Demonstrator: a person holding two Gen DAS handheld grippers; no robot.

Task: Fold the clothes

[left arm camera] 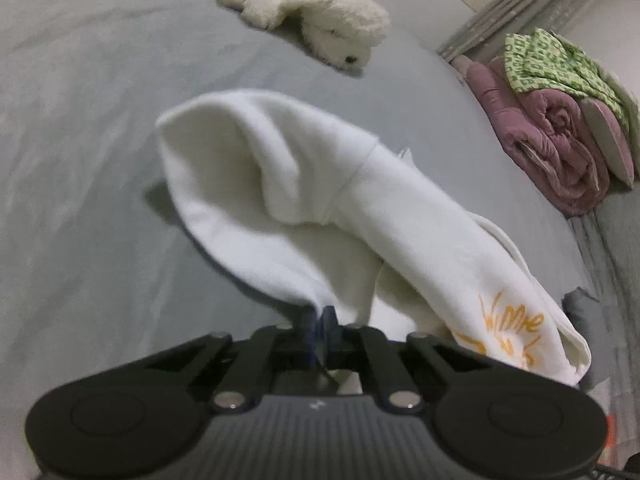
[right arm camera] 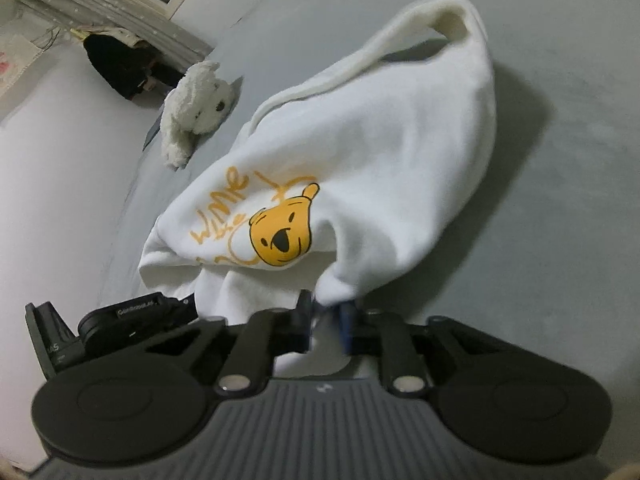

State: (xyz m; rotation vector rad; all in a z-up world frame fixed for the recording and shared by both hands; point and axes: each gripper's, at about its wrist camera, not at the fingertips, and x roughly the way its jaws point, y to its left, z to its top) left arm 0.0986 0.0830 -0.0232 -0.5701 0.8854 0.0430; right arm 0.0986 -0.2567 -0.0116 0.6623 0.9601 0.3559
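You've got the white sweatshirt (right arm camera: 400,120) pinched at both ends. Left gripper (left arm camera: 318,318) is clamped tight on a bunched bit of fabric, fingers nearly touching w/ cloth between. Right gripper (right arm camera: 326,314) is likewise closed on a gathered edge just under the yellow bear print (right arm camera: 282,236). The garment hangs lifted between the two, sagging in the middle, above the grey bed sheet (left arm camera: 100,160); its far end looks to droop toward or onto the sheet, can't tell if it touches. One rolled edge, a hem or cuff, arcs up at the top of the right view.

Step in hand, as I read it: a two-point carry of the sweatshirt, either spreading it out flat or bringing one part over another for a fold. The pics fit both, since the cloth is bunched and no clean crease shows.

Whichever it is, the next move needs both grips kept firm and the span between your hands taut enough to kill the sag, so the fabric comes down flat, not in a heap. Watch the print side: it faces the right cam now.

Nearby: plush toy (left arm camera: 320,20) farther up the bed, pink quilt (left arm camera: 552,140) w/ green patterned cloth (left arm camera: 552,60) at the bed's edge, both well apart from the work area.
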